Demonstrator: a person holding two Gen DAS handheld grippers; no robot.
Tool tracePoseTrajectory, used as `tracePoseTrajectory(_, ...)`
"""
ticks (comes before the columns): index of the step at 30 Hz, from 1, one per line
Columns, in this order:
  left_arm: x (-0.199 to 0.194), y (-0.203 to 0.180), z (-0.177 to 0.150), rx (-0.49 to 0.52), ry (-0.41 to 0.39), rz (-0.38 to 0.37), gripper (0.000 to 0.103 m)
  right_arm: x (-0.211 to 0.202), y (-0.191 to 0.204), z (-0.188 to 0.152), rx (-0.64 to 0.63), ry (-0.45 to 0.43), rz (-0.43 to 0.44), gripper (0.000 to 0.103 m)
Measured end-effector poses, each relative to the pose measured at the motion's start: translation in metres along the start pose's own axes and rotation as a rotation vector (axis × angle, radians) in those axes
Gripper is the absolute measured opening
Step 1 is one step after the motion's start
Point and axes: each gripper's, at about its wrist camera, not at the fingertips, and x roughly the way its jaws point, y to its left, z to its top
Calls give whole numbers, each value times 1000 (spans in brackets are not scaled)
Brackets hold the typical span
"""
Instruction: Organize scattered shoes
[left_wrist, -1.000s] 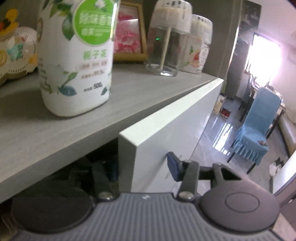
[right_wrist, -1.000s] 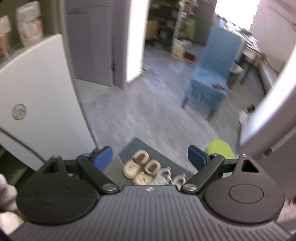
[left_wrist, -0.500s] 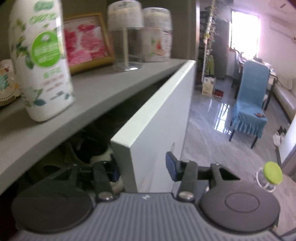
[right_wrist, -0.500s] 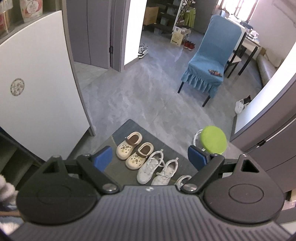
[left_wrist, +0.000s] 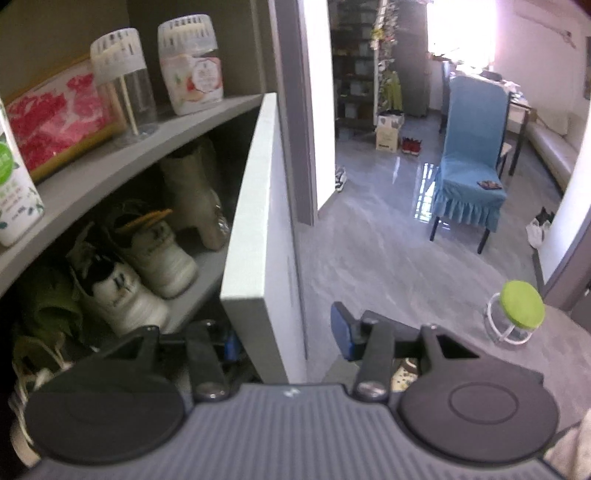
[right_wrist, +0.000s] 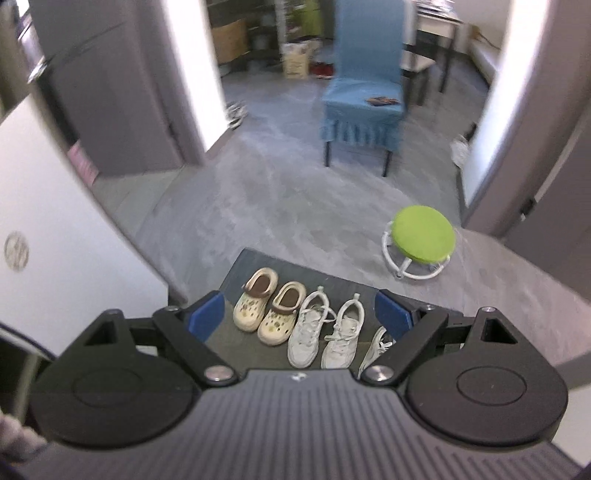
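Note:
On a dark mat (right_wrist: 258, 264) on the floor stand a pair of cream clogs (right_wrist: 269, 310) and a pair of white sneakers (right_wrist: 325, 332); one more white sneaker (right_wrist: 376, 347) peeks out behind my right finger. My right gripper (right_wrist: 299, 317) hangs open high above them, holding nothing. My left gripper (left_wrist: 286, 336) is open and straddles the edge of the white cabinet door (left_wrist: 258, 221), one finger on each side, with a gap beside the right finger. Inside the cabinet sit pale sneakers (left_wrist: 147, 266) and tan boots (left_wrist: 192, 199).
Bottles and a framed picture (left_wrist: 55, 118) stand on the cabinet's top shelf. A green-topped stool (right_wrist: 423, 236) stands right of the mat. A blue-covered chair (right_wrist: 364, 81) stands farther back on the grey floor. The open door (right_wrist: 55, 240) stands left of the mat.
The cabinet door has swung wider with my left gripper around its edge, and the shoe shelf inside now shows. The right view has tilted down, bringing the shoes on the mat fully into sight.

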Motion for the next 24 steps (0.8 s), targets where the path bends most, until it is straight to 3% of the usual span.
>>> tracePoseTrajectory(3,0,-30,4,10,8,31,46,7,-48,-9,61,-19,24,90)
tracePoseTrajectory(10,8,-102,28,-48,40,99,40,-6,-125,-43,120,-11,-51,90)
tracePoseTrajectory(14,15,-132,46,-94,72,144,25,-14,-169,-62,153,-6,-96,90)
tracePoseTrajectory(19,27,-158,73,-166,125,202,25,-23,-224,-87,196,0,-152,90)
tracePoseTrajectory(24,38,-173,93,-201,182,222,25,-21,-247,-100,216,-17,-152,90)
